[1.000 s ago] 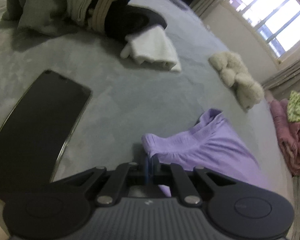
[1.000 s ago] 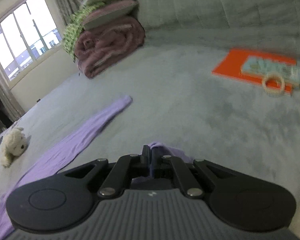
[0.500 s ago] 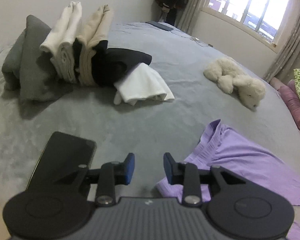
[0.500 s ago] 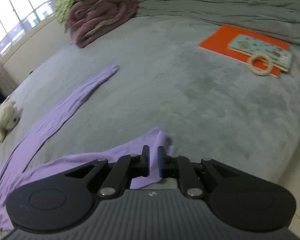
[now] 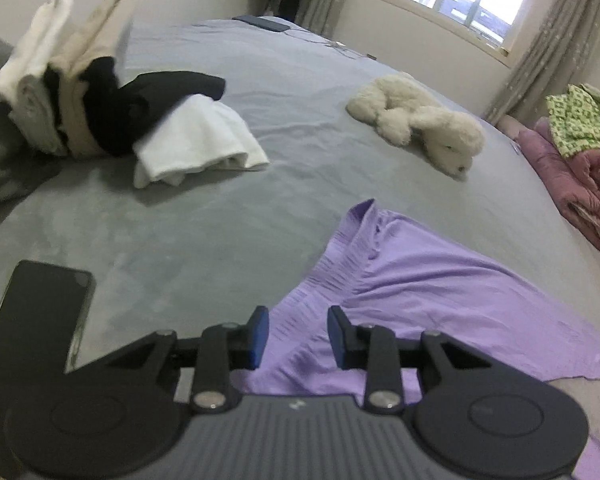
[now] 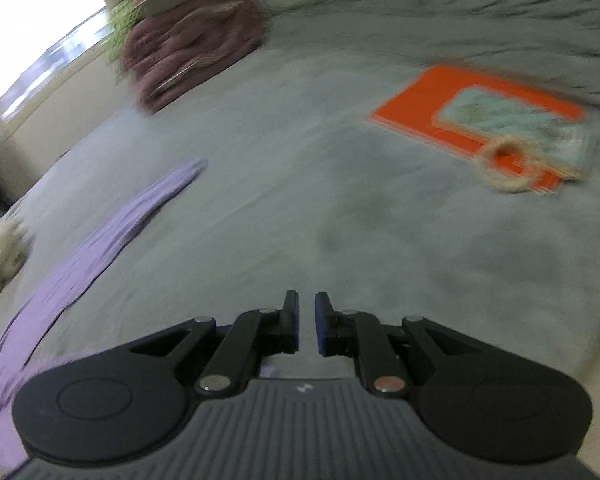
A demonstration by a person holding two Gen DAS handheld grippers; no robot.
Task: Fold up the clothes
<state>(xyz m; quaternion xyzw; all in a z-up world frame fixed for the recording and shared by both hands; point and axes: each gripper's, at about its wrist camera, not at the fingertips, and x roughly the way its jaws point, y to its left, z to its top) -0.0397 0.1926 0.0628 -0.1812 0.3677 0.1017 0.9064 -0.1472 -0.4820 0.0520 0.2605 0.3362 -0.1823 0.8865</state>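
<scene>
The purple garment [image 5: 416,280] lies spread on the bed [image 5: 228,216], directly under and ahead of the left gripper [image 5: 298,336], whose jaws stand apart with nothing clamped, while the right gripper [image 6: 307,322], jaws slightly parted and empty, points past it, the garment's long strip [image 6: 96,236] trailing away to its left, though blur muddies that view.
</scene>
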